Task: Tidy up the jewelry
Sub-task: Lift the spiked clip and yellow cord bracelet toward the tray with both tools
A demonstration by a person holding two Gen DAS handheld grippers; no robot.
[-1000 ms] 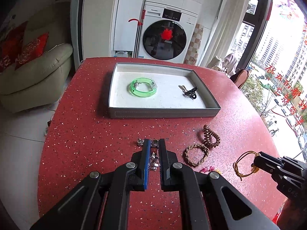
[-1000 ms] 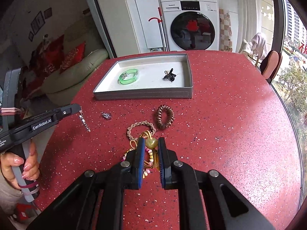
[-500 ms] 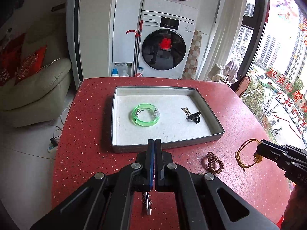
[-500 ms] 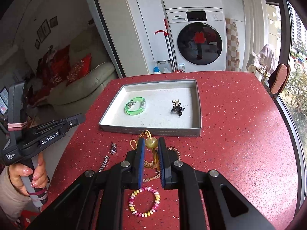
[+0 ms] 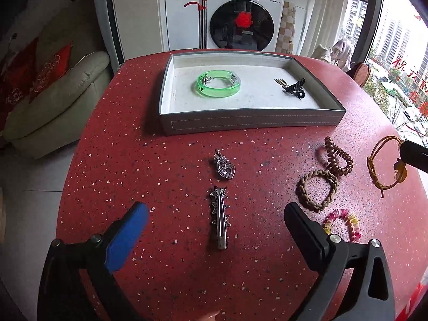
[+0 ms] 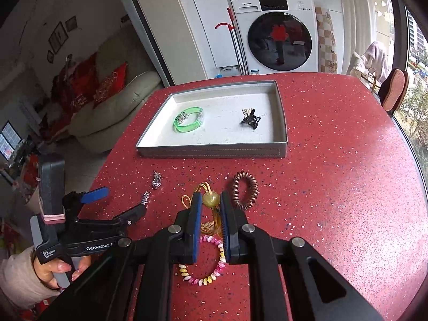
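left gripper [image 5: 214,222]: fingers spread wide, nothing between them, hovering low over the red table [image 5: 133,160]
silver hair clip [image 5: 220,218]: flat on the table right in the gap between the open fingers, long axis running 12 to 6
heart pendant [image 5: 224,164]: just beyond the clip at 12 o'clock, not touching it
right gripper [image 6: 210,200]: pinching the yellow bead [image 6: 211,198] of a yellow cord bracelet [image 5: 385,163], cord loops dangling off the table
tray [image 5: 240,125]: grey, far side of the table at 12; holds a green bangle [image 5: 218,83] and a black hair claw [image 5: 294,88] well apart
other bits: brown coil tie [image 5: 337,156] touching the braided bracelet [image 5: 315,189], pastel bead bracelet [image 5: 343,224] near, all around 3 o'clock of the clip
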